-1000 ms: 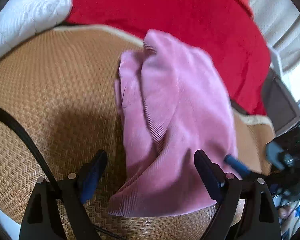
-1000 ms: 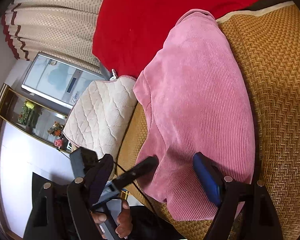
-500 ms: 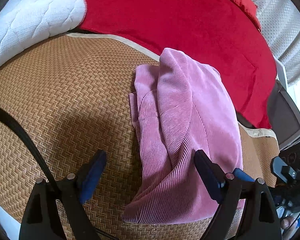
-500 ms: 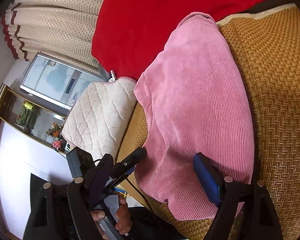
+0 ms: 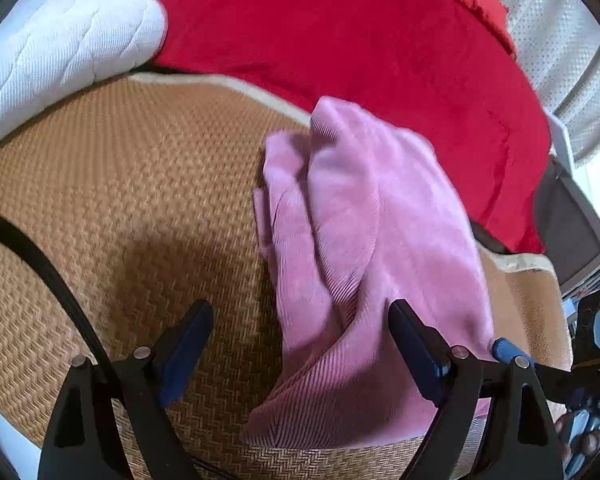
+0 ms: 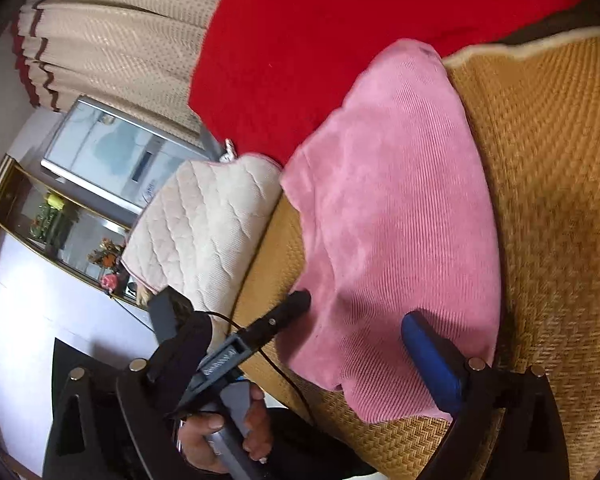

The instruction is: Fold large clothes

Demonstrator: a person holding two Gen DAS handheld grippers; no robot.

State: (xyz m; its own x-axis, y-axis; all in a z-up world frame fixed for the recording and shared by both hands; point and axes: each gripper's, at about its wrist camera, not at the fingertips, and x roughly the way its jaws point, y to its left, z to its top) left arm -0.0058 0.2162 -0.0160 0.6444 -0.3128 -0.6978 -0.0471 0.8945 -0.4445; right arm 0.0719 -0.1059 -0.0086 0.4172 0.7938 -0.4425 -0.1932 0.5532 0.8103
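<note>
A pink corduroy garment lies folded in a long bundle on the woven straw mat. My left gripper hovers open over its near left edge; the right finger is above the cloth and the left finger above bare mat. In the right wrist view the same garment runs away from my right gripper. Its jaws are opening, with the garment's near corner between them and neither pad pressing on it. A hand holds the left gripper, and one of its fingers rests by the cloth's edge.
A red blanket covers the bed beyond the mat. A white quilted cushion sits at the far left. A black cable crosses the mat on the left. Beige curtains and a grey appliance stand past the bed's edge.
The right gripper's jaws have spread a little wider over the garment's near corner. The garment lies as before, and the left gripper stays open beside it.
</note>
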